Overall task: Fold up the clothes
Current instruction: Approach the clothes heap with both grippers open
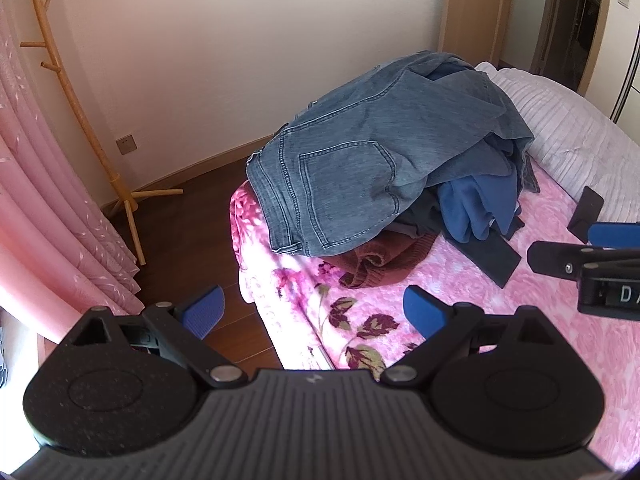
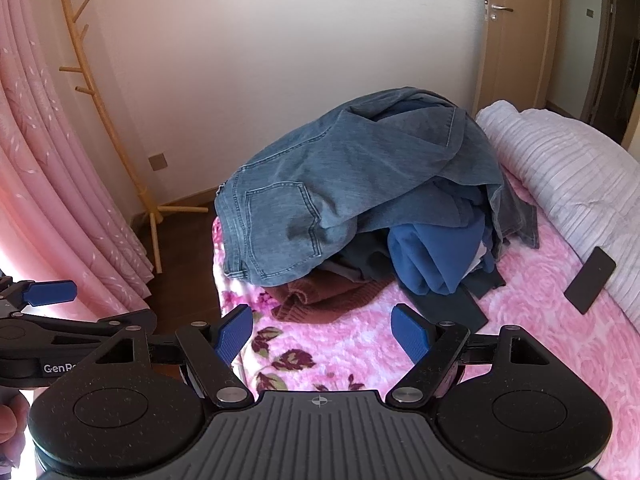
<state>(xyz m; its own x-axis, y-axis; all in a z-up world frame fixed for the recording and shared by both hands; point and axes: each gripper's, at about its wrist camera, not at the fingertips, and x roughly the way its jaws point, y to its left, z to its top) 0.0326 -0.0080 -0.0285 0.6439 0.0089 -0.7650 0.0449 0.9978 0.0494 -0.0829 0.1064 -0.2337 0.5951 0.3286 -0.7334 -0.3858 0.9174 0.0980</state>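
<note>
Both grippers (image 1: 314,312) (image 2: 322,334) spread, phone (image 2: 590,280) beside clothes pile (image 2: 360,200)

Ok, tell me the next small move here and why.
Probably bring the left gripper forward to the waistband of the jeans. Both it and the right gripper are open, empty and short of the pile. The jeans lie on top, over the blue garment and brown knit, so they come off first.
</note>
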